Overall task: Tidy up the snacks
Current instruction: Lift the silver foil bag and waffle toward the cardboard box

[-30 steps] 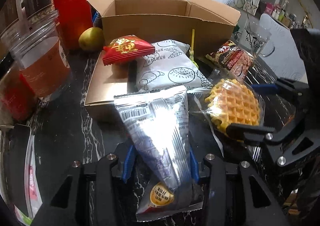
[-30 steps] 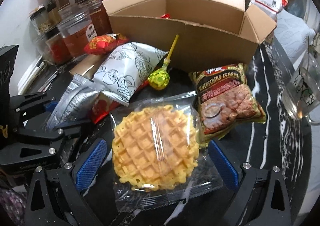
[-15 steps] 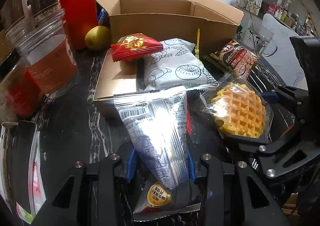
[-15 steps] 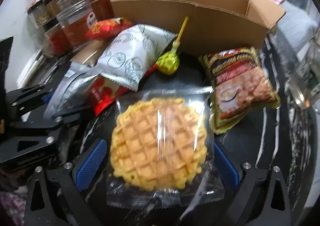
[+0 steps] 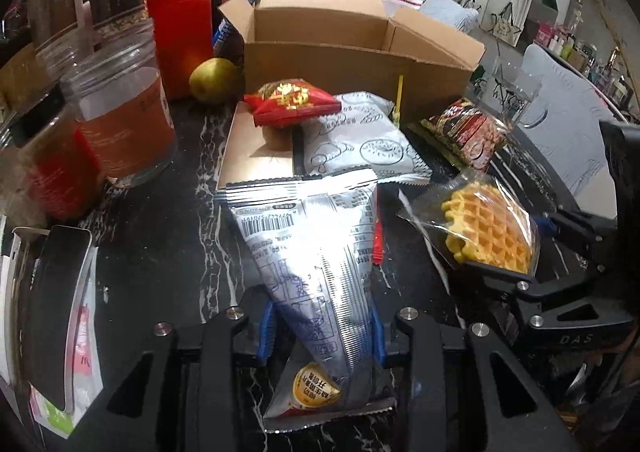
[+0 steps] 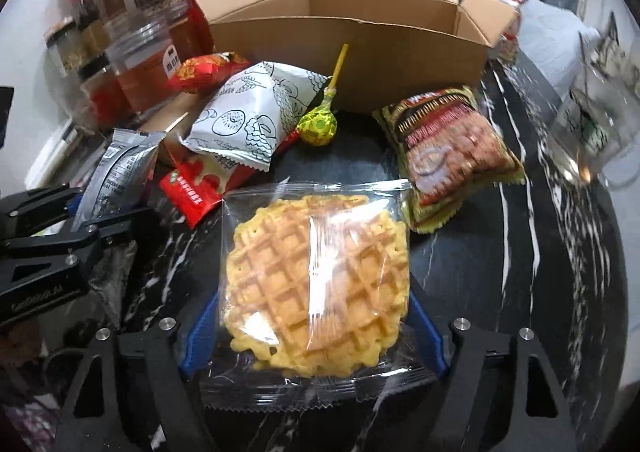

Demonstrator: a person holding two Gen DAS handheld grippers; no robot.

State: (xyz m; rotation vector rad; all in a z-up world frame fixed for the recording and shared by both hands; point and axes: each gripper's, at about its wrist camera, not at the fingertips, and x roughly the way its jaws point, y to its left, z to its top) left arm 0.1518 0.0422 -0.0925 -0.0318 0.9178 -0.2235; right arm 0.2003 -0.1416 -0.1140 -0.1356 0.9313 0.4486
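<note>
Left tongs: clenching on a silver foil snack packet, blue pads pressing both sides of its lower half; packet pointing forward toward the cardboard box, sealed top end fanning wide, barcode face up.

Right tongs: grasping a clear-wrapped waffle, blue pads squeezing wrapper edges left and right; waffle lying flat between the fingers. Whether lifted off the black marbled tabletop or resting on it: cannot tell.

Sitting ahead on the tabletop, in the right wrist view: white doodle-print packet leaning over a red flat packet; yellow-green lollipop just beside it, stick pointing up against the box wall; brown cereal packet to the right, near the box front. Small red-and-gold pouch lying behind the white packet.

Box standing open at the back, flaps raised; inside not showing from either view.

Standing left of the box, in the left wrist view: pear, red canister, clear jars.
</note>
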